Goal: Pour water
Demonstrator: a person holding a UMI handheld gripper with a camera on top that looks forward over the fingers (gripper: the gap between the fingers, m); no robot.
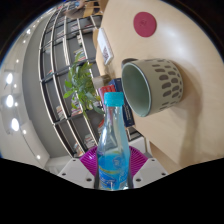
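My gripper [112,166] is shut on a clear plastic water bottle [111,145] with a blue label and a light blue cap [115,98]. The bottle stands between the magenta pads [92,160] and points away from me. The whole view is tilted, so the table [190,125] runs up the right side. A grey-green cup [153,83] with a pale dotted pattern lies just beyond the cap, its open mouth facing the bottle. The cap is close to the cup's rim, apart from it.
A red round coaster [145,22] lies on the beige table beyond the cup. A green leafy plant [82,82] stands left of the bottle. A slatted shelf unit [60,60] and a bright ceiling fill the left side.
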